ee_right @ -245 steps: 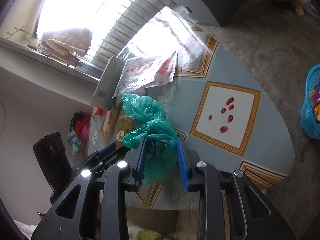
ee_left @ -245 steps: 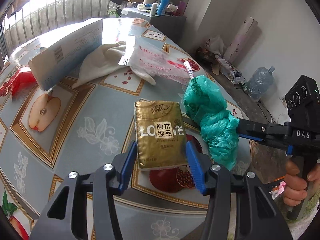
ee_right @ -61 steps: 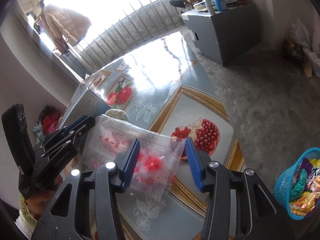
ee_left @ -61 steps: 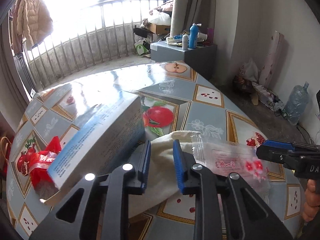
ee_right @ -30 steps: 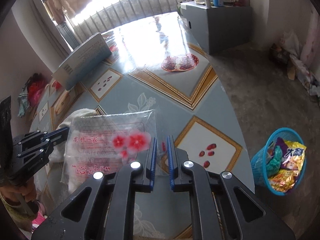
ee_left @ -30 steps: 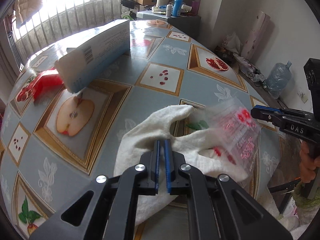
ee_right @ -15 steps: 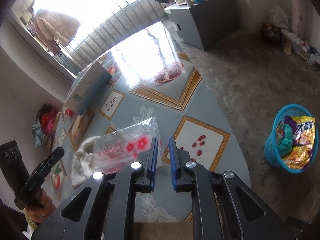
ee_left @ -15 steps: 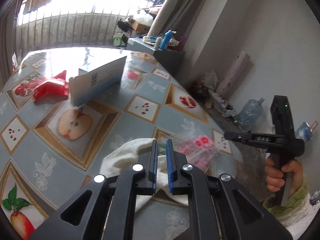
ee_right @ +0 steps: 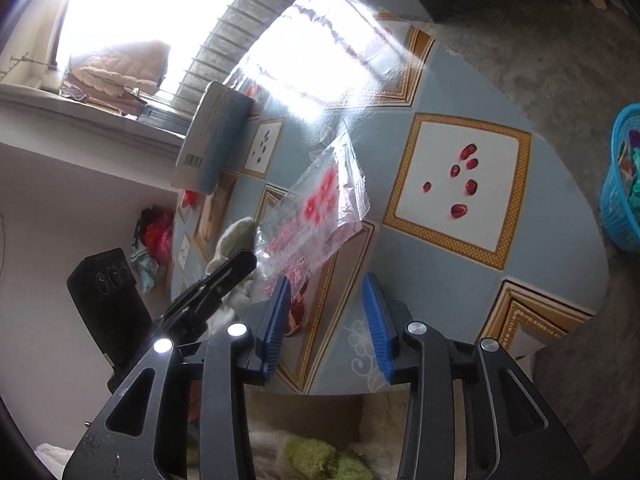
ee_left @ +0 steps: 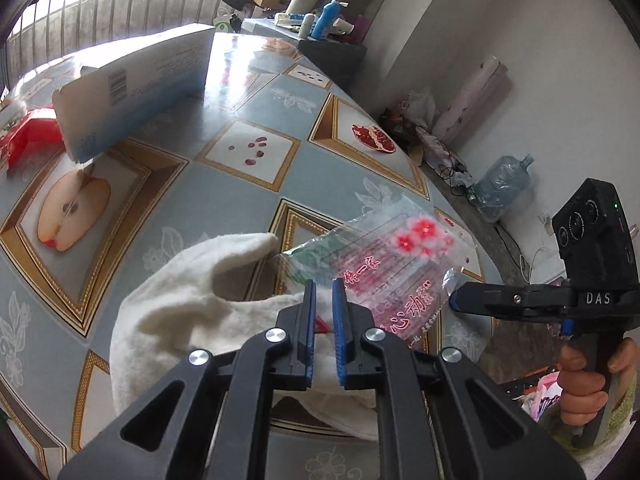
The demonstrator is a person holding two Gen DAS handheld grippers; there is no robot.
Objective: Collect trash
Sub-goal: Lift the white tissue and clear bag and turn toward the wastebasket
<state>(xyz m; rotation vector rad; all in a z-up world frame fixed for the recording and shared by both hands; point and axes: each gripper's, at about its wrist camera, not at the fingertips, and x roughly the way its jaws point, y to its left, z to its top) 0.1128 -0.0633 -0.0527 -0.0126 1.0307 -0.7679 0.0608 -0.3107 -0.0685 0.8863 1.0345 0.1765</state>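
The round table (ee_left: 208, 200) wears a blue oilcloth printed with fruit panels, on a grey concrete floor beside a barred window.

In the left wrist view, at 6 o'clock and nearest, the left gripper (ee_left: 324, 320) has its jaws clenched to a narrow slit on a fold of the white cloth (ee_left: 192, 304), which bunches at the table's near edge. Just beyond, toward 1 o'clock, the clear plastic bag (ee_left: 384, 272) with red flowers and lettering hangs over the cloth and the table rim. At 3 o'clock the right gripper (ee_left: 454, 302) meets the bag's edge with its tip, a hand (ee_left: 588, 380) wrapped round its grip.

The right wrist view shows that gripper's jaws released: they have just been opening, with only tablecloth between them. The bag's lower corner sits beside the left pad; whether it touches cannot be told.

Farther off, at 10 o'clock, a blue-and-white carton (ee_left: 132, 92) lies tilted, a red wrapper (ee_left: 28, 136) beside it. On the floor at 3 o'clock in the right wrist view stands a blue basket (ee_right: 624, 184) with trash in it.
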